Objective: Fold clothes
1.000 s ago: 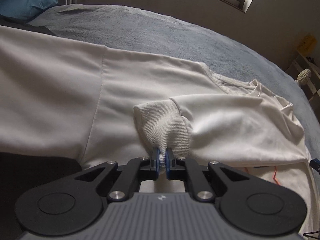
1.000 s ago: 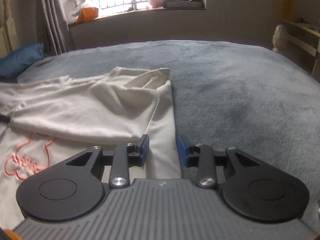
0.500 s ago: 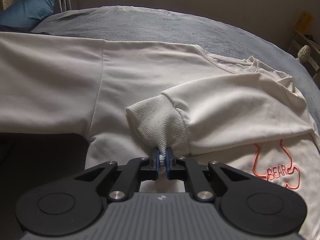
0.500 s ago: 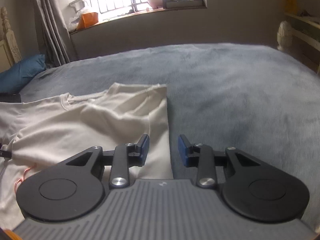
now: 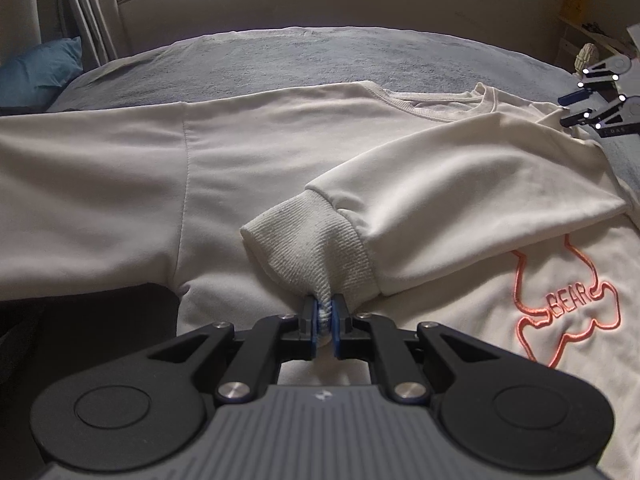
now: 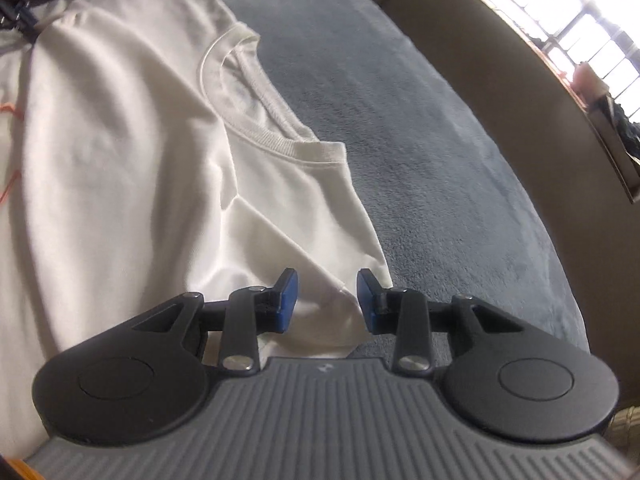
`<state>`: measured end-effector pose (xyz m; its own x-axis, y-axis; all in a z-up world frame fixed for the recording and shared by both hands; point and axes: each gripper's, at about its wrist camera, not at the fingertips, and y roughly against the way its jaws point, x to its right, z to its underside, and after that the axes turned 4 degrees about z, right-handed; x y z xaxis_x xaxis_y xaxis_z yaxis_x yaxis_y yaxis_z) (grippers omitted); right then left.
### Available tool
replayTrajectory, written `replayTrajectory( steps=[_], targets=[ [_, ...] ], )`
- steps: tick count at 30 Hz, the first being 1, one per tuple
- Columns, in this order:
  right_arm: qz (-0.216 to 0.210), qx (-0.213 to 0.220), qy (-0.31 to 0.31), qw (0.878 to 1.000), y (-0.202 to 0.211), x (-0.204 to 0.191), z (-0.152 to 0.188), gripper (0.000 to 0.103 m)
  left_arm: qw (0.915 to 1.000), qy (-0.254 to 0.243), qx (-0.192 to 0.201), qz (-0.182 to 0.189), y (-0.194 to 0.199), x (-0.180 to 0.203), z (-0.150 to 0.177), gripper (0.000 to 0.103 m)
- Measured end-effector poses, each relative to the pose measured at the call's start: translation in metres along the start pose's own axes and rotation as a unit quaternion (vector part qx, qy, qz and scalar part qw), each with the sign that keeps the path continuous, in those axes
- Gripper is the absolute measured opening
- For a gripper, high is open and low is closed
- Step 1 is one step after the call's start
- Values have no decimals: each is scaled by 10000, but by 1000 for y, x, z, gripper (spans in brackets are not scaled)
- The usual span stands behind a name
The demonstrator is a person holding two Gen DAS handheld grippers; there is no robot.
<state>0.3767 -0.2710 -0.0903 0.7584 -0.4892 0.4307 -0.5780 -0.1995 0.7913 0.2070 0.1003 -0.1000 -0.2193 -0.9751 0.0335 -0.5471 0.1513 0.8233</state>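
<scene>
A white sweatshirt (image 5: 280, 152) with an orange "BEAR" outline (image 5: 568, 300) lies flat on a grey-blue bed. One sleeve (image 5: 460, 200) is folded across the chest, and my left gripper (image 5: 324, 316) is shut on its ribbed cuff (image 5: 308, 248). The other sleeve stretches out to the left. My right gripper (image 6: 326, 296) stands open just over the sweatshirt's shoulder fold (image 6: 280, 208), near the round collar (image 6: 240, 92), with nothing between its fingers. In the left wrist view the right gripper (image 5: 576, 108) shows at the far right edge by the shoulder.
The grey-blue blanket (image 6: 420, 128) spreads out beyond the garment. A blue pillow (image 5: 36, 72) lies at the bed's far left. A windowsill (image 6: 580, 80) with clutter and a curtain (image 5: 92, 12) run behind the bed; a shelf (image 5: 592, 36) stands at the right.
My left gripper has drawn the cuff further across the chest, bringing the BEAR print into full view. My right gripper has swung and tilted toward the collar and shoulder, still open.
</scene>
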Motion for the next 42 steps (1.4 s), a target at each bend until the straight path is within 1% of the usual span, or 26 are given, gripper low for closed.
replayTrajectory(
  steps=[3,6,7,9,10,12,14,17,20,21,22,23,25,27,28,30,31,32,33,34,35,36,37,38,40,42],
  targets=[
    [-215,-269,345,9988,-12,2,-8,34,9999,-167,24,-10,0,2,1,8],
    [-469,-485,291,9973,-22,7,-9,37,9998,-207,31,11,-1,1,1,8],
    [-533,-504,206,9971,-23,9,-7,35,9998,-208,34,15,-1,1,1,8],
    [-661,-543,36,9963,-24,14,-5,12,9997,-237,55,-5,-2,1,2,8],
    [-714,-541,-54,9960,-24,17,-3,5,9997,-255,67,-16,-2,2,2,8],
    [-699,-317,-302,9966,-17,26,2,5,9993,-349,71,-57,-3,4,2,8],
    [-518,-79,-738,9959,-13,39,8,5,9989,-452,63,-99,-3,6,2,8],
    [-444,53,-1315,9903,-14,53,22,5,9985,-539,34,-129,-2,9,1,7],
    [-343,17,-1725,9844,-26,53,30,6,9985,-532,26,-118,-2,8,0,7],
    [-274,8,-1894,9815,-30,54,33,8,9985,-528,27,-112,-2,8,0,7],
    [-186,72,-2201,9753,-29,59,38,18,9986,-524,27,-106,-2,7,0,8],
    [-98,136,-2506,9680,-27,64,44,26,9986,-513,27,-97,-3,7,0,8],
    [78,264,-3107,9501,-25,73,56,38,9987,-497,25,-70,-3,6,0,8],
    [254,391,-3694,9281,-22,83,67,42,9990,-444,11,-28,-4,4,-1,8],
    [348,445,-3996,9150,-20,89,74,43,9992,-412,0,-6,-4,3,-1,8],
    [597,456,-4714,8787,-9,104,92,43,9994,-358,-16,27,-4,2,-1,8],
    [589,458,-4968,8647,-4,108,99,36,9994,-340,-18,37,-4,2,-1,9],
    [425,572,-5141,8548,2,109,104,23,9995,-322,-21,46,-3,1,-1,9],
    [175,705,-5193,8515,7,107,106,17,9995,-305,-24,56,-3,1,-1,9],
    [-40,747,-5141,8545,10,103,105,11,9996,-287,-26,65,-3,0,-1,9],
    [-159,654,-5096,8578,9,98,103,11,9996,-269,-29,75,-3,0,-1,9],
    [-314,526,-5182,8531,5,96,103,11,9996,-258,-28,78,-3,0,-1,9],
    [-487,439,-5410,8385,-1,95,106,11,9997,-246,-26,76,-3,0,0,9],
    [-603,401,-5714,8175,-7,97,111,13,9997,-239,-26,70,-3,0,0,9],
    [-784,419,-6289,7724,-15,100,119,13,9997,-236,-29,54,-3,1,-1,9],
    [-946,334,-6748,7312,-23,102,123,14,9997,-240,-32,36,-3,2,-1,9]
  ],
)
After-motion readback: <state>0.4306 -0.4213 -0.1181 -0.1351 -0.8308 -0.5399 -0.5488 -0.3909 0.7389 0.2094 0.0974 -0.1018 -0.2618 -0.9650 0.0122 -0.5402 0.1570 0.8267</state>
